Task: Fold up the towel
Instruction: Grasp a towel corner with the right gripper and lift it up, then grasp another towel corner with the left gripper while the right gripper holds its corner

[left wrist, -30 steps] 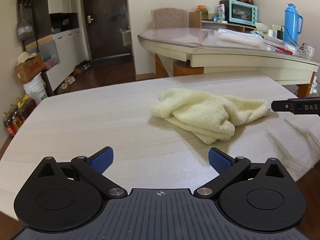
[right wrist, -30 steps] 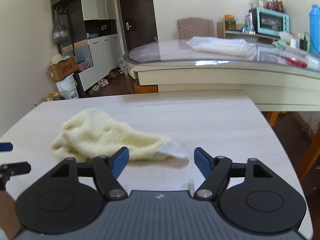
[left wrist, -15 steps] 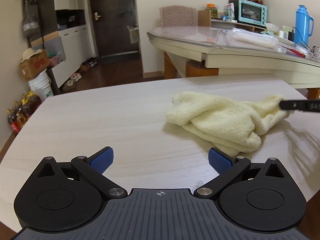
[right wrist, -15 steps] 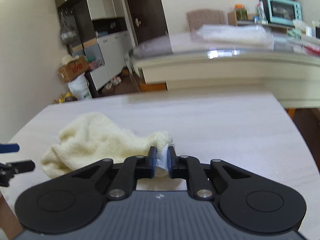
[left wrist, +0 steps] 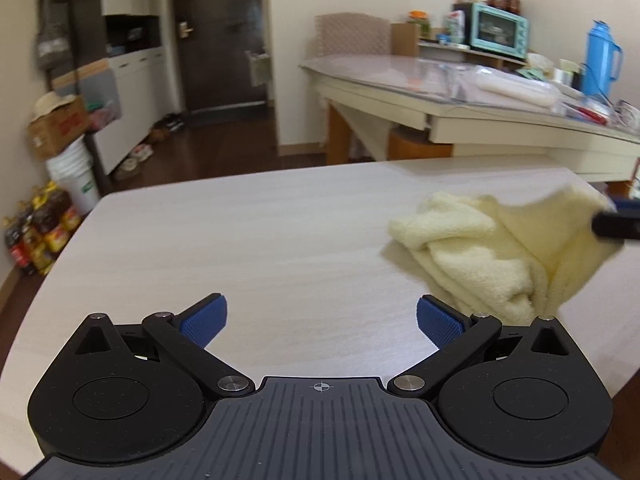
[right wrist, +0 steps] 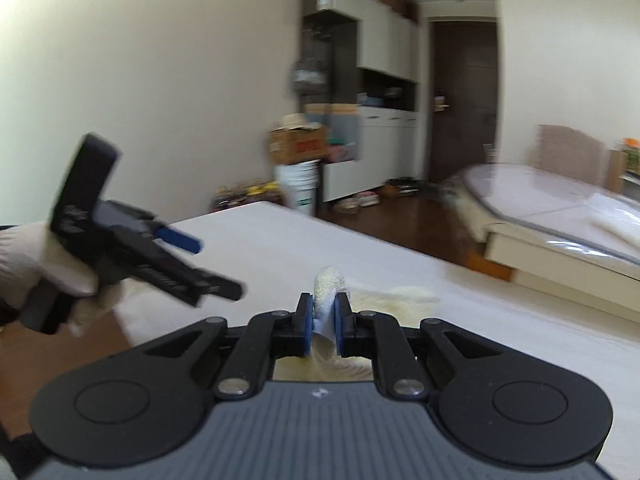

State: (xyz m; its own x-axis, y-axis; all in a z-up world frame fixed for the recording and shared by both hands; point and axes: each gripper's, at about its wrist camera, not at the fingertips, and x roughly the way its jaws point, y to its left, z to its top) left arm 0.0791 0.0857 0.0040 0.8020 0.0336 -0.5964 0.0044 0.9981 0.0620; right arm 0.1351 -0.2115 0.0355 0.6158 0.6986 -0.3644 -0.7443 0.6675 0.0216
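Observation:
A pale yellow towel point(left wrist: 500, 256) lies crumpled at the right of the light wooden table point(left wrist: 260, 240). One corner of it is lifted at the far right, where the right gripper point(left wrist: 614, 226) holds it. My left gripper point(left wrist: 322, 316) stands open above bare tabletop, left of the towel and apart from it. In the right wrist view my right gripper point(right wrist: 323, 316) is shut on the towel's corner point(right wrist: 329, 280), and the rest of the towel point(right wrist: 396, 300) trails below it. The left gripper point(right wrist: 180, 256) shows there too, held by a gloved hand point(right wrist: 44, 268).
A second table point(left wrist: 500, 108) with a glass top stands behind, bearing a blue thermos point(left wrist: 600, 64), a teal oven point(left wrist: 498, 30) and plastic wraps. Bottles point(left wrist: 36, 232), a white bucket point(left wrist: 74, 180) and a cardboard box point(left wrist: 56, 128) sit on the floor at left.
The right gripper closed on a towel corner and lifted it up and to the right, swinging its view leftwards. The left gripper shifted left, so the towel now sits further right.

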